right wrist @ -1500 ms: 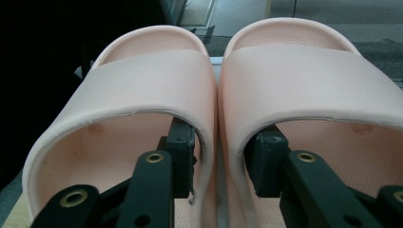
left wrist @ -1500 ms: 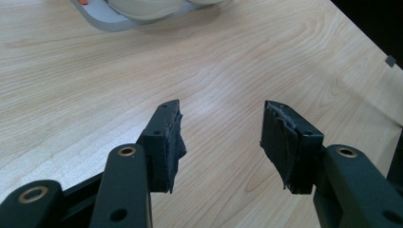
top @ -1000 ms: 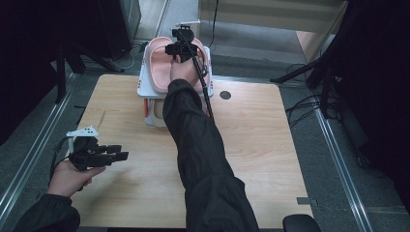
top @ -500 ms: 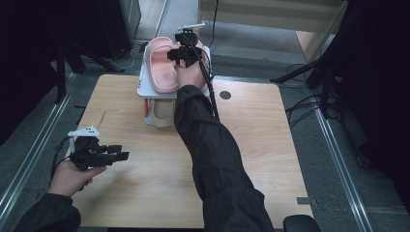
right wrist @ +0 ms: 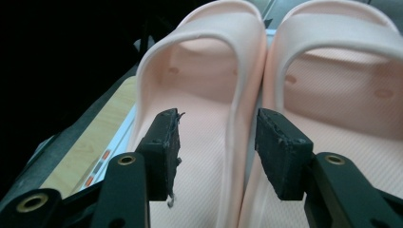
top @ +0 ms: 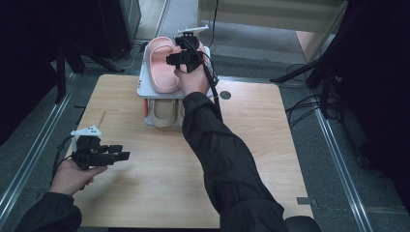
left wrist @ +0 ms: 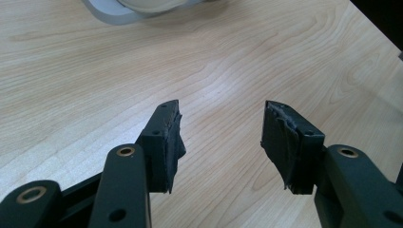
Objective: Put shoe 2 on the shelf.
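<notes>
Two pink slippers lie side by side on a white stand [top: 145, 89] at the far side of the table. The left slipper [top: 159, 65] is in plain sight; the right slipper [right wrist: 342, 95] is largely under my hand in the high view. My right gripper [top: 180, 57] hovers low over them, open. In the right gripper view its jaws [right wrist: 218, 142] straddle the left slipper's [right wrist: 204, 109] inner side wall without pressing on it. My left gripper [top: 121, 152] is held above the table's near left part, open, with only bare wood between its pads [left wrist: 221, 137].
The wooden table [top: 159, 183] has a small dark round hole [top: 225, 95] right of the stand. A pale object [top: 164, 113] sits on the stand's lower shelf. Metal rails and dark equipment flank the table.
My right gripper has slid a little toward the near end of the slippers and slightly left, and the forearm has swung right. The left gripper has kept still.
</notes>
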Available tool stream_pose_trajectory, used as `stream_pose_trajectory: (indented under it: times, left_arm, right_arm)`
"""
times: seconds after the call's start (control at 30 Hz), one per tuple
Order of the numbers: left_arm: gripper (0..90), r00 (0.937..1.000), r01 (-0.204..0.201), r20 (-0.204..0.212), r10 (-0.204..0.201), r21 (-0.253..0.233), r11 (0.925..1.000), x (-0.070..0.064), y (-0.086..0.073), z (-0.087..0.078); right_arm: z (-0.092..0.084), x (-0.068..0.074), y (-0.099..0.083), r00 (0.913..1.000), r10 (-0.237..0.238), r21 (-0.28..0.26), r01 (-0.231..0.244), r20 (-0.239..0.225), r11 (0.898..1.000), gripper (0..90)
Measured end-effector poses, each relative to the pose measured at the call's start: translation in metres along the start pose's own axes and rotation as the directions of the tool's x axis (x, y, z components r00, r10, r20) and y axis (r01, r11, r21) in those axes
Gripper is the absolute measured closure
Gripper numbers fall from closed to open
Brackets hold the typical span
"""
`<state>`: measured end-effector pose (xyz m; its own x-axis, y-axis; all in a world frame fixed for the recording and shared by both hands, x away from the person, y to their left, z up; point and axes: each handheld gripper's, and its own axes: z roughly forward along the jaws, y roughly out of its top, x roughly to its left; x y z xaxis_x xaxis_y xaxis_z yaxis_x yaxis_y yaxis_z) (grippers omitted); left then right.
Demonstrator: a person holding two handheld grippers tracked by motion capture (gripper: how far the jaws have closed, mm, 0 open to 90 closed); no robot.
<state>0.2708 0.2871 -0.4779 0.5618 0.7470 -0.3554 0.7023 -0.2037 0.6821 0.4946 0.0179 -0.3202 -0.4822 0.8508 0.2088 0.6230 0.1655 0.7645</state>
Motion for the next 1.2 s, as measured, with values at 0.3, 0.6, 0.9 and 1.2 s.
stream_pose_trajectory:
  times: [0.3,0.6,0.9,1.2]
  left_arm:
    - [47.0,1.0,-0.004,0.004,0.004,0.012,0.9999,-0.001,0.008,0.011]
    - [45.8,0.9999,0.003,0.011,-0.003,0.031,0.9995,-0.001,0.014,0.021]
    - [45.2,1.0,-0.003,0.007,0.003,0.035,0.9994,0.0,0.017,0.025]
    - [44.9,1.0,-0.009,0.0,0.009,0.044,0.999,-0.001,0.017,0.027]
  right_arm:
    - [-0.018,-0.003,-0.023,0.997,-0.054,0.02,0.055,-0.055,0.998,51.3]
    - [-0.047,-0.007,-0.046,0.9867,-0.069,0.032,0.074,-0.147,0.997,51.7]
    - [-0.064,-0.006,-0.079,0.9713,-0.116,0.047,0.128,-0.208,0.991,51.6]
    - [-0.072,-0.008,-0.125,0.953,-0.191,0.043,0.206,-0.235,0.978,51.1]
